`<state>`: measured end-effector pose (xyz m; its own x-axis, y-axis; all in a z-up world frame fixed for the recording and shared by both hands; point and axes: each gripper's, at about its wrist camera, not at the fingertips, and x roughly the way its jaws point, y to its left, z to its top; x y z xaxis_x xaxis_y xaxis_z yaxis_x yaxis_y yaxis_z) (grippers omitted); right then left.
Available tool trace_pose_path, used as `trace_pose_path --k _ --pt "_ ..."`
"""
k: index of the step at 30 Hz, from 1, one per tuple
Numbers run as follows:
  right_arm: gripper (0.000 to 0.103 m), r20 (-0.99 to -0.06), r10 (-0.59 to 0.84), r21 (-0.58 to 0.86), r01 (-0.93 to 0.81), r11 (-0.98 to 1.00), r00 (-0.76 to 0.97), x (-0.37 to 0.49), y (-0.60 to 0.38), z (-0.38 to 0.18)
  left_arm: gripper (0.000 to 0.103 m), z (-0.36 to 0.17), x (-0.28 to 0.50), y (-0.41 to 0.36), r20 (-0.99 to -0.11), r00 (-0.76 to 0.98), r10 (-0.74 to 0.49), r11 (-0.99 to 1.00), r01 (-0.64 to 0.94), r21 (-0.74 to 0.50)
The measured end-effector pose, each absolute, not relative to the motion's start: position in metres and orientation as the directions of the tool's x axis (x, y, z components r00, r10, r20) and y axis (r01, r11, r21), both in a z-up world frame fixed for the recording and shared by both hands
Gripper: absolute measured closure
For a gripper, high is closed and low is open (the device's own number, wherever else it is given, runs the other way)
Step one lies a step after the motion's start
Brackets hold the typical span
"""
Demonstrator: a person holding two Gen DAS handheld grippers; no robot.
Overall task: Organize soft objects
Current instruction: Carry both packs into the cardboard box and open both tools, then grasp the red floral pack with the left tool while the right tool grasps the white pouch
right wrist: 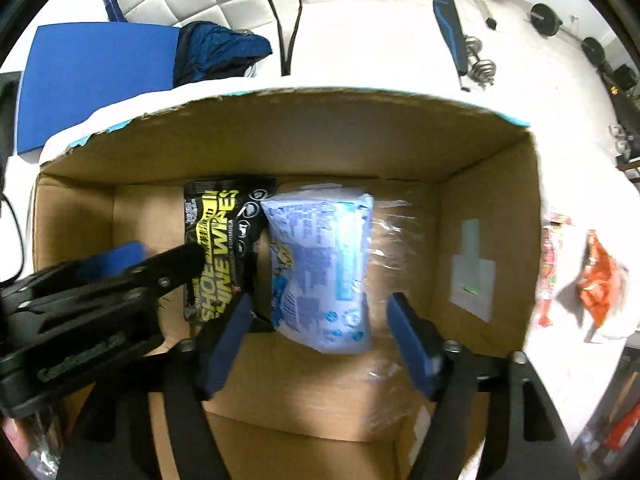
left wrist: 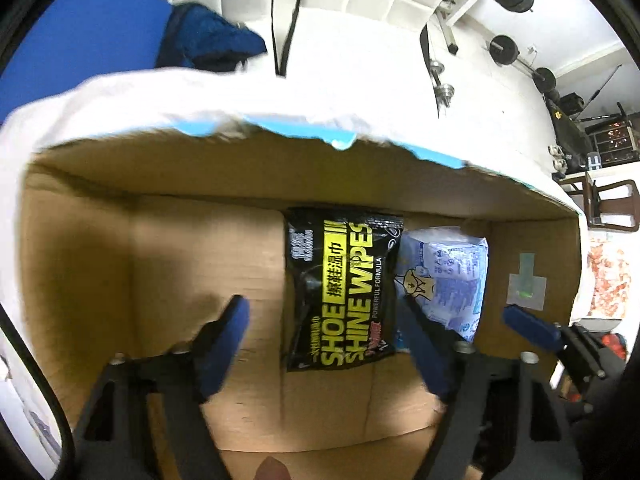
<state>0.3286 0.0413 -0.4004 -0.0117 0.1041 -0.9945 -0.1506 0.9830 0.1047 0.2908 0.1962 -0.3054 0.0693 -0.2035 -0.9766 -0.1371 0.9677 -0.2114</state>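
Note:
A black and yellow shoe shine wipes pack (left wrist: 344,288) lies on the floor of an open cardboard box (left wrist: 200,240). A light blue wipes pack (left wrist: 448,276) lies right beside it. My left gripper (left wrist: 324,316) is open and empty above the black pack. In the right wrist view the blue pack (right wrist: 320,268) lies between the open, empty fingers of my right gripper (right wrist: 320,312), with the black pack (right wrist: 220,248) to its left. The left gripper (right wrist: 132,268) shows at the left there.
The box (right wrist: 480,208) stands on a white surface. A blue pad (right wrist: 96,76) and a dark blue cloth (right wrist: 216,52) lie behind it. Orange and red snack packets (right wrist: 596,284) lie to the right of the box. Weights and a bench (right wrist: 452,24) stand at the back right.

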Motion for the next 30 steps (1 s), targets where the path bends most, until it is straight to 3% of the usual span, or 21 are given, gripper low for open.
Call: trace_pose_path --k 2,4,8,30 --pt "0.013 -0.996 0.091 0.089 -0.148 0.985 0.009 0.325 0.039 -0.391 0.015 -0.295 0.280 0.193 -0.981 0.092 -0.168 0.976 -0.122 -0.179" --pt "0.011 -0.997 0.070 0.066 -0.145 0.987 0.022 0.320 0.037 -0.384 0.004 -0.286 0.272 0.191 -0.982 0.115 -0.151 0.978 -0.123 -0.165" --pt "0.004 -0.997 0.055 0.047 -0.145 0.988 0.054 0.310 0.033 -0.367 0.002 -0.265 0.253 0.198 -0.977 0.174 -0.120 0.980 -0.136 -0.144" --pt "0.000 -0.969 0.084 0.046 -0.165 0.985 0.233 0.187 0.020 -0.248 0.001 -0.156 0.146 0.200 -0.933 0.360 0.001 0.986 -0.154 -0.058"
